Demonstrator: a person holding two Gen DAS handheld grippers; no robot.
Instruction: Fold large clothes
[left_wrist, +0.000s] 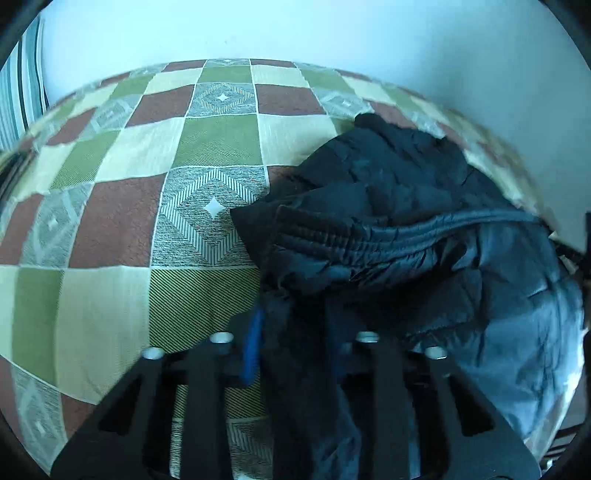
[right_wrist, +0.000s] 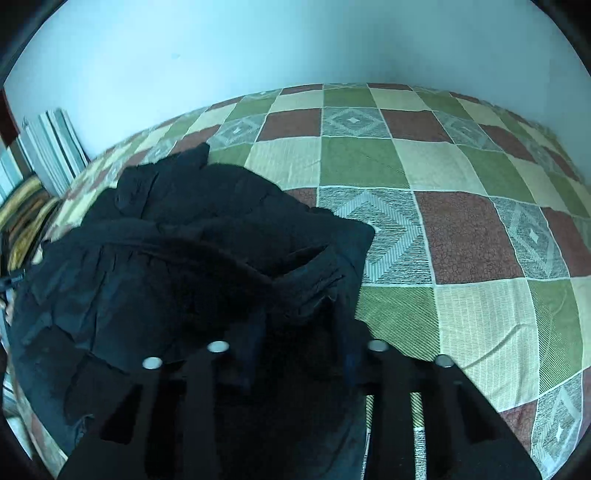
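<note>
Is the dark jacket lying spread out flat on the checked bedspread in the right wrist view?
No, the dark jacket is bunched in a crumpled heap on the bedspread.

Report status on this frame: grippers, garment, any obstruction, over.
Left gripper and right gripper both shut on dark jacket. Jacket bunched on checked bedspread, not yet folded flat. Nothing else in the way on the bed.

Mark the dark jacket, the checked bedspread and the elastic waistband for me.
dark jacket (right_wrist: 155, 280): right wrist view, on the crumpled quilted body.
checked bedspread (left_wrist: 110, 218): left wrist view, on a bare brown square left of the garment.
elastic waistband (left_wrist: 332, 236): left wrist view, on the gathered ribbed strip.
</note>
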